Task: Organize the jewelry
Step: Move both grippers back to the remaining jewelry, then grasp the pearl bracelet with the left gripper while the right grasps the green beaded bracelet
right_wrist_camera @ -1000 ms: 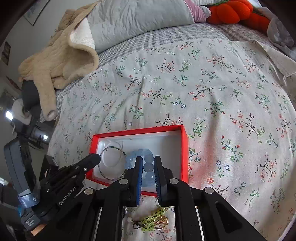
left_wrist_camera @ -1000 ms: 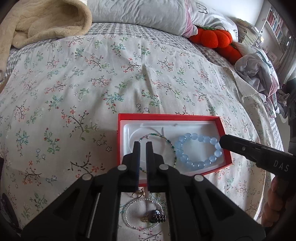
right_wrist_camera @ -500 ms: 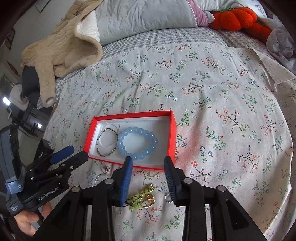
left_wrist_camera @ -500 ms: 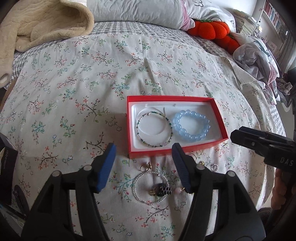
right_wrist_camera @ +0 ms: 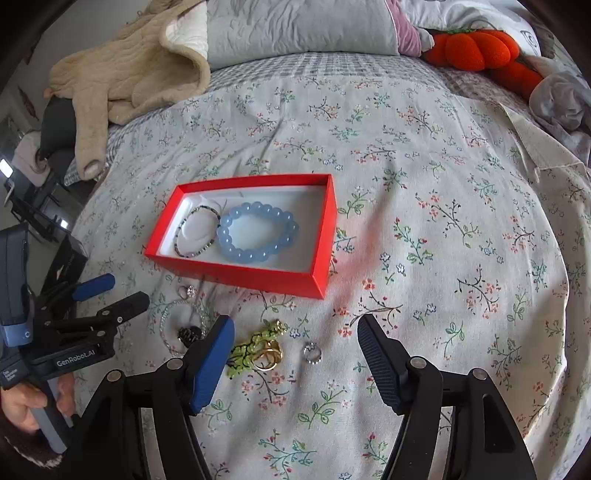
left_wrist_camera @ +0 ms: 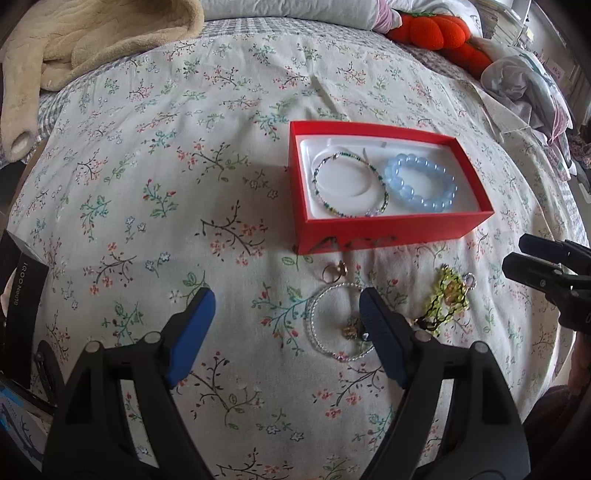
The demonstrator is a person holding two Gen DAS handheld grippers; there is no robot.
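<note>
Left tongs (left_wrist_camera: 284, 310) apart, jaws just opened, nothing between them; clear bead bracelet (left_wrist_camera: 338, 323) lies lower centre on the bed. Red box (left_wrist_camera: 388, 229) centre holds two bracelets. Right tongs (right_wrist_camera: 295, 332) apart, just opened, over green charm (right_wrist_camera: 255, 347) and ring (right_wrist_camera: 312, 352). Risk: soft quilt lets the small ring slip from the pads.

Bed cover (right_wrist_camera: 424, 192): floral, daylit, fills the middle.
Pillow (right_wrist_camera: 295, 26): grey, 12 o'clock.
Beige blanket (left_wrist_camera: 92, 40): 10 o'clock.
Bookshelf (left_wrist_camera: 554, 44): 2 o'clock.
</note>
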